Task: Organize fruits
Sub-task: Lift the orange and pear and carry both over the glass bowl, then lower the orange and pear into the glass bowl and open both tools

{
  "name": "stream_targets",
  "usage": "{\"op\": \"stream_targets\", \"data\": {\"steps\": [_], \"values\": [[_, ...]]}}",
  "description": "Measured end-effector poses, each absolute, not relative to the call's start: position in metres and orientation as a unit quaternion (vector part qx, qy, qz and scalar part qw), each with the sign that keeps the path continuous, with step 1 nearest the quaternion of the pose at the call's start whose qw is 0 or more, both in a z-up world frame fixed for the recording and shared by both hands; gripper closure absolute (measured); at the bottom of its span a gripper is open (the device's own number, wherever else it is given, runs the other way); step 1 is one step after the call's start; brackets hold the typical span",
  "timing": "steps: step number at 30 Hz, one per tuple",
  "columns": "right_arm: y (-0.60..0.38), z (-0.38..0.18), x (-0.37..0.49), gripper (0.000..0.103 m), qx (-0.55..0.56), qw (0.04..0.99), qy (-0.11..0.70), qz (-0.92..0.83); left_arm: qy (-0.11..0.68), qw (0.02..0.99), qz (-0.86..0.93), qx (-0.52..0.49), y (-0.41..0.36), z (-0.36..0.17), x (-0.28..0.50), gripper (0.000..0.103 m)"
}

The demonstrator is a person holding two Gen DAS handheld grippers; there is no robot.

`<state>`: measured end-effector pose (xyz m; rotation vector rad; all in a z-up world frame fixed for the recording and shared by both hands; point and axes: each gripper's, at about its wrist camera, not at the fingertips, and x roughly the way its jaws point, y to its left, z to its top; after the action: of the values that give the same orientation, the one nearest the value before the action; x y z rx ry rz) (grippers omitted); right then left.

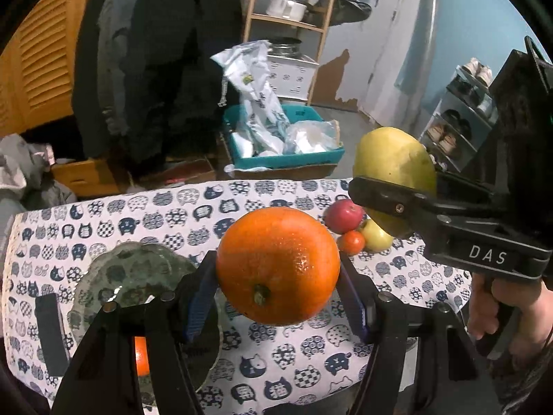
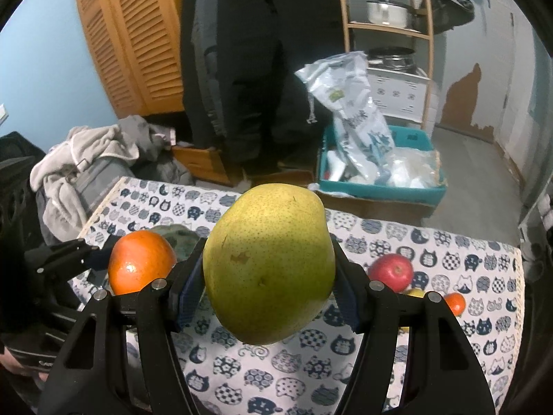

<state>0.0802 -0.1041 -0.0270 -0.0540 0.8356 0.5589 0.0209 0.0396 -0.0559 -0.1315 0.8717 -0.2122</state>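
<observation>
Currently we see the glass plate (image 1: 138, 269) lower left holding a small orange (image 1: 141, 356); left gripper (image 1: 276, 297) clamps an orange (image 1: 278, 266), right gripper (image 2: 268, 294) a pear (image 2: 269, 263), above the tablecloth (image 2: 380, 363).

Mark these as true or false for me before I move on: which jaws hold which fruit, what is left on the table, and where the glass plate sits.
1. The left gripper is shut on the orange. True.
2. The right gripper is empty. False: it is shut on the pear.
3. A red apple lies on the cat-print tablecloth. True.
4. The pear rests on the glass plate. False: it is held in the air.
5. The red apple is alone. False: a small orange fruit and a yellow fruit lie beside it.
</observation>
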Motion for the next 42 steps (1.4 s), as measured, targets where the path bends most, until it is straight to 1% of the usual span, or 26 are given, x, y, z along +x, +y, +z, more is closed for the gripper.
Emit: {"op": "stream_targets", "data": {"steps": [17, 25, 31, 42], "values": [[-0.018, -0.042, 0.086, 0.037, -0.05, 0.851, 0.417, 0.316, 0.431, 0.895, -0.041, -0.11, 0.116, -0.077, 0.011, 0.036], [0.02, -0.054, 0.091, 0.037, -0.056, 0.836, 0.43, 0.336, 0.442, 0.888, -0.006, -0.124, 0.151, -0.095, 0.009, 0.036], [0.043, -0.072, 0.095, 0.037, -0.063, 0.824, 0.444, 0.347, 0.463, 0.875, 0.017, -0.137, 0.174, -0.116, 0.012, 0.036], [0.072, -0.124, 0.108, 0.037, -0.07, 0.794, 0.496, 0.345, 0.502, 0.848, 0.055, -0.161, 0.204, -0.156, 0.021, 0.036]]}}
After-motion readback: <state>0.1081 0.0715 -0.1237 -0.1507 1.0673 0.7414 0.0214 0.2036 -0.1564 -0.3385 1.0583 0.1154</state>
